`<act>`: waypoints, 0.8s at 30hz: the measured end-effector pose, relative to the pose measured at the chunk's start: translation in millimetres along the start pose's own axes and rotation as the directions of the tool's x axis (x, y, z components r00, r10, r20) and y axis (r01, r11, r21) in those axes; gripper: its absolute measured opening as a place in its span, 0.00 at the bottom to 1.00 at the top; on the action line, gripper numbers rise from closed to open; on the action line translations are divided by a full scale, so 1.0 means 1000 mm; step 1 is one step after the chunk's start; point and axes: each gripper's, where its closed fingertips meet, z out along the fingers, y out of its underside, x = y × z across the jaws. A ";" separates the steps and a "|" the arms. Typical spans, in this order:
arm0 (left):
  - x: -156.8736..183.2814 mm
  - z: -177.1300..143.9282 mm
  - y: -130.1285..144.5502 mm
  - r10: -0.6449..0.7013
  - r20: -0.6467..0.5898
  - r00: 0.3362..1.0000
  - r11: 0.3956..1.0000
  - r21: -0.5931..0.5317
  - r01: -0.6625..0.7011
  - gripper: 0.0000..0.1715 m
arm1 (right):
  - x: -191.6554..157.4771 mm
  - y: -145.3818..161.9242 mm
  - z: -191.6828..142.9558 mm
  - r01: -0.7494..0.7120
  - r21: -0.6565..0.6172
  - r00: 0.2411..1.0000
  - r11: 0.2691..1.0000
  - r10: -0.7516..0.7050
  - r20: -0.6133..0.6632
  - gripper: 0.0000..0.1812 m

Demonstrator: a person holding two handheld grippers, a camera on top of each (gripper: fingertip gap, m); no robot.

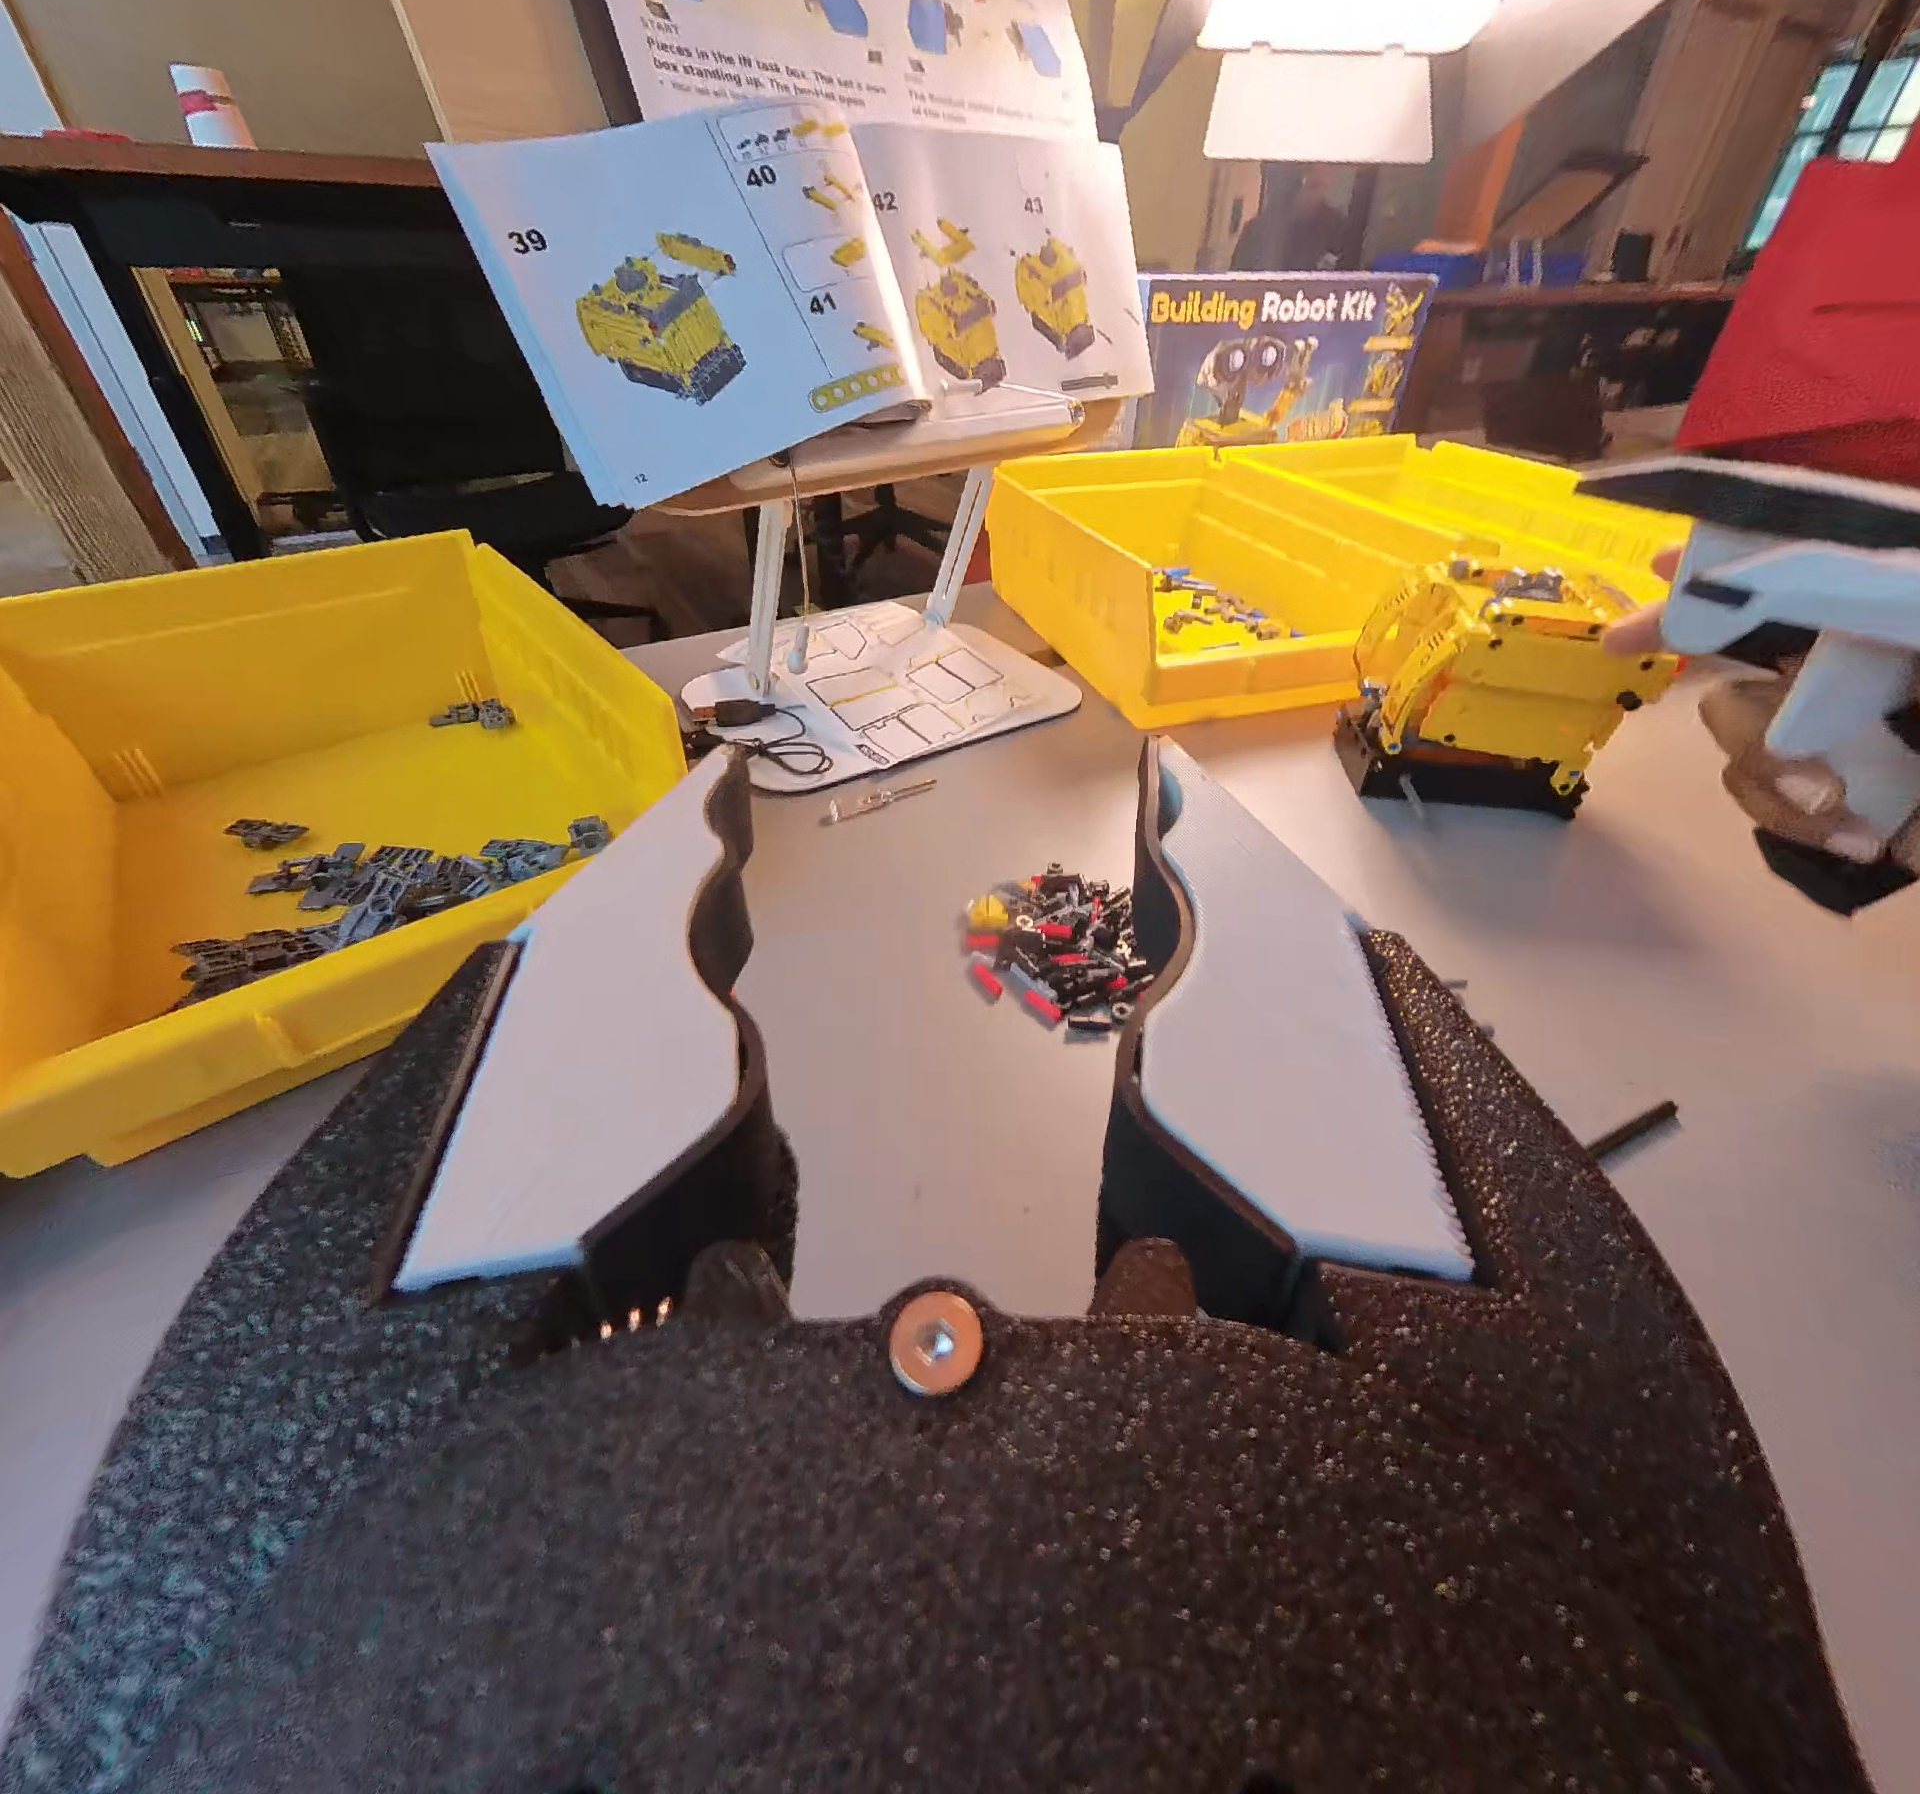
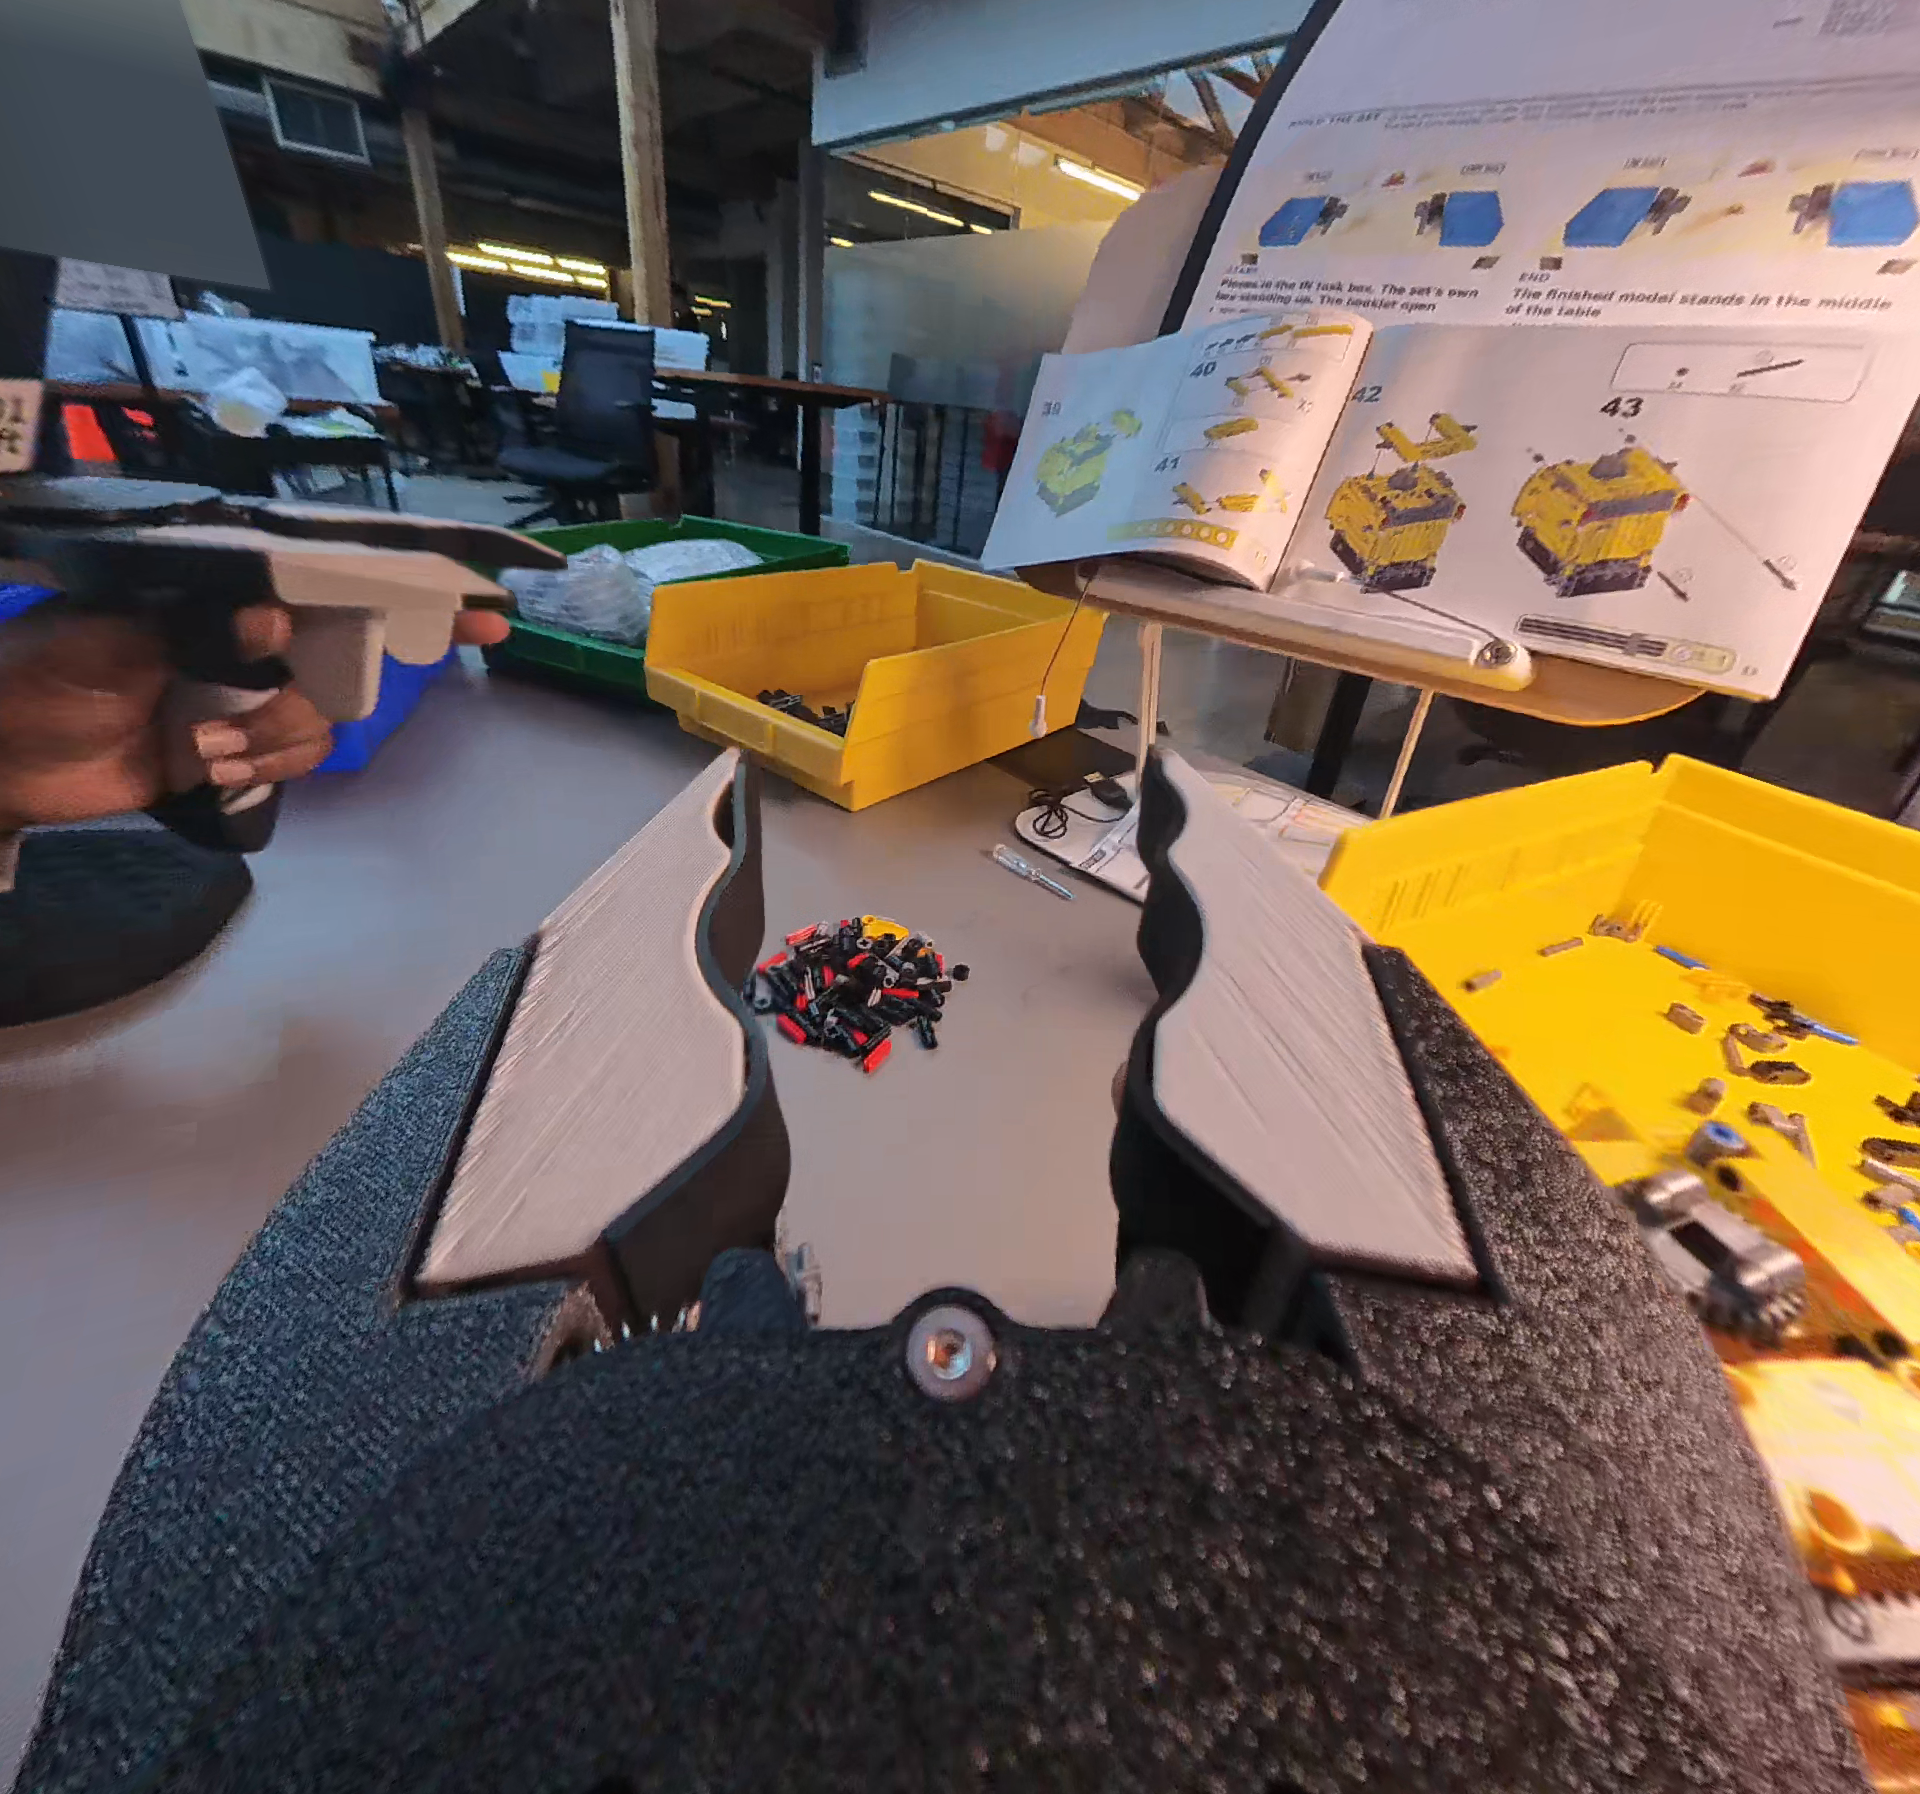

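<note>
Both grippers' jaws apart, empty — small-parts pile point(image 1: 1060, 949) between, yellow bins point(image 1: 312, 809) flanking.

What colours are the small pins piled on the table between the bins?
Mostly black and red, with one yellow piece, in the pin pile; the right wrist view shows it best.

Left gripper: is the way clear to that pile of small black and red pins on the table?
Probably yes. The left gripper is open and empty, and the pile of pins lies on bare table just ahead, close by its right finger. Nothing stands between; the yellow bin sits off to the side.
</note>
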 end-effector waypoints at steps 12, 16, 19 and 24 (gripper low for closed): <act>0.003 0.020 0.031 0.051 -0.062 0.997 0.998 0.051 -0.048 0.40 | 0.006 0.035 0.004 0.020 -0.050 1.000 0.999 -0.021 -0.016 0.39; 0.005 0.012 0.028 0.057 -0.066 0.996 0.997 0.062 -0.053 0.40 | 0.006 0.045 0.006 0.041 -0.080 0.999 0.996 -0.042 -0.012 0.38; 0.006 0.011 0.024 0.054 -0.071 0.996 0.996 0.071 -0.049 0.40 | 0.004 0.055 0.009 0.067 -0.114 0.998 0.991 -0.068 -0.005 0.37; 0.003 0.009 0.025 0.032 -0.073 0.997 0.997 0.069 -0.027 0.39 | -0.006 0.066 0.015 0.119 -0.149 0.993 0.982 -0.117 0.024 0.37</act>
